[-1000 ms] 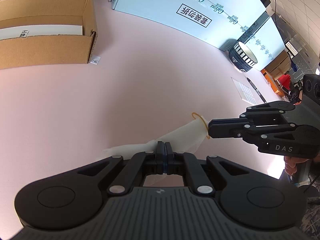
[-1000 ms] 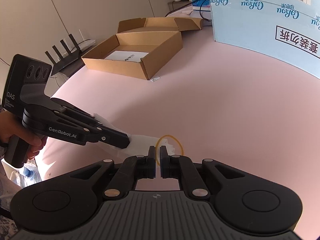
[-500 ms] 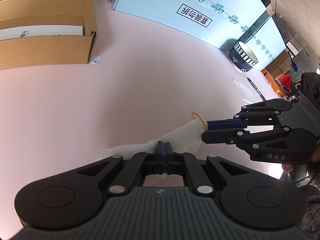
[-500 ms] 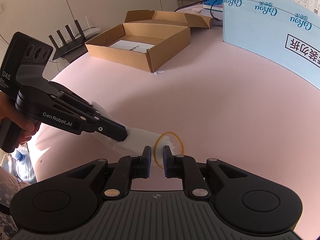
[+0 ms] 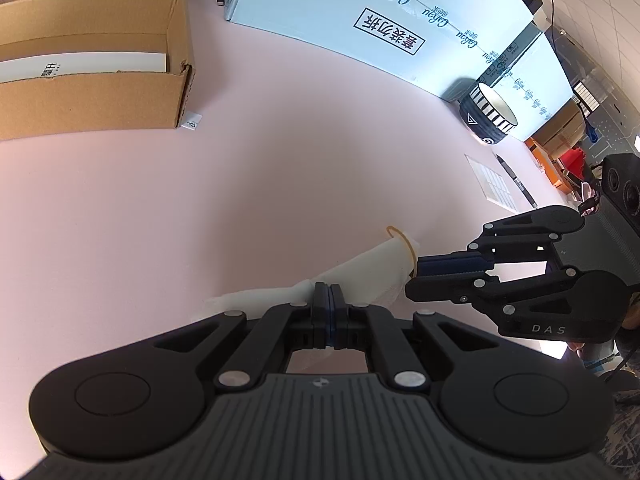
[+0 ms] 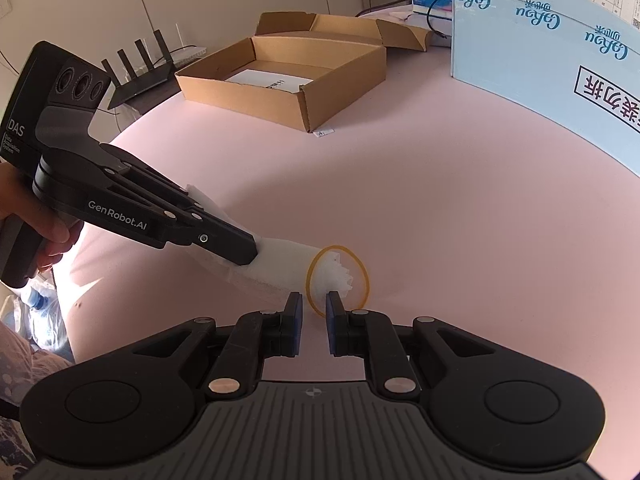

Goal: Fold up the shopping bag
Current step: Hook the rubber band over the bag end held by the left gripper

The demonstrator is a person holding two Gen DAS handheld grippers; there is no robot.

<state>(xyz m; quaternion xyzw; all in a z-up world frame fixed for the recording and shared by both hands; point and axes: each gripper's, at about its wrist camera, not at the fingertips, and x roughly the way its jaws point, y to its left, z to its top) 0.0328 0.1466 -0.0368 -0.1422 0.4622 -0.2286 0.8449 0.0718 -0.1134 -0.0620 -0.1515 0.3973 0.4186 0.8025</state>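
A white shopping bag (image 5: 368, 268) lies rolled into a thin bundle on the pink table (image 5: 280, 160). My left gripper (image 5: 328, 288) is shut on the middle of the roll; in the right wrist view the left gripper (image 6: 248, 254) comes in from the left onto the bag (image 6: 280, 264). A yellow rubber band (image 6: 362, 272) loops around the bag's frayed end. My right gripper (image 6: 313, 304) has its jaws a little apart, the band's lower edge lying loose between the pads. In the left wrist view the right gripper (image 5: 416, 276) points at the banded end (image 5: 400, 236).
An open cardboard box (image 6: 280, 92) with a white sheet inside stands at the back left. A big pale-blue carton (image 5: 360, 12) lines the far side, with a striped dark bowl (image 5: 488, 114) beside it. A pen (image 5: 516, 184) and a paper slip (image 5: 494, 182) lie to the right.
The right gripper's jaws have parted from nearly shut on the rubber band and rolled slightly; the band now sits further over the bag's end. The left gripper has not moved.
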